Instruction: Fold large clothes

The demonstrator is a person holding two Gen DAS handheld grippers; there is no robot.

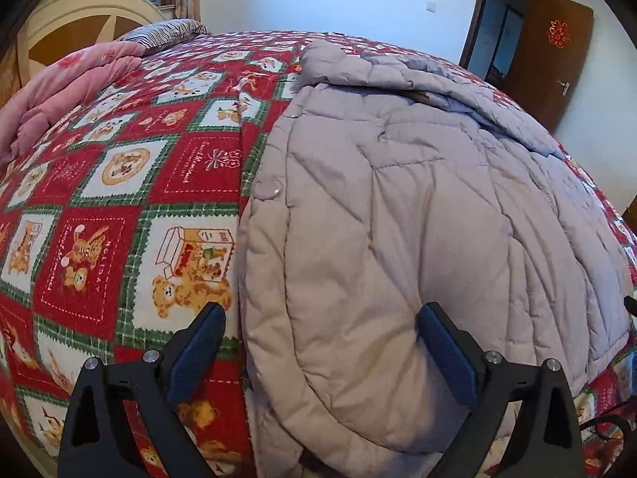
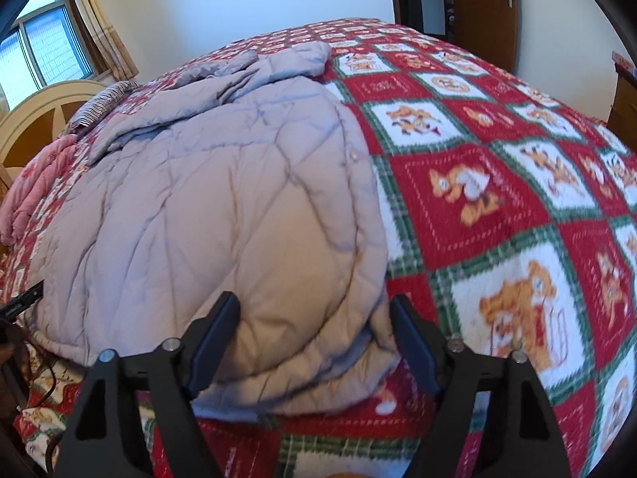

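Now the red-and-green patchwork bear quilt (image 1: 119, 183) covers the bed, with the puffy grey quilted coat (image 1: 398, 207) lying on its near half. Both claws, left gripper (image 1: 320, 352) and right gripper (image 2: 314, 338), gape released over the coat's hem. Slippery padding could bunch or slide if pinched shallowly. One quilt patch reads "HOLIDAY".

"HOLIDAY" is legible on the bedspread (image 1: 119, 199).
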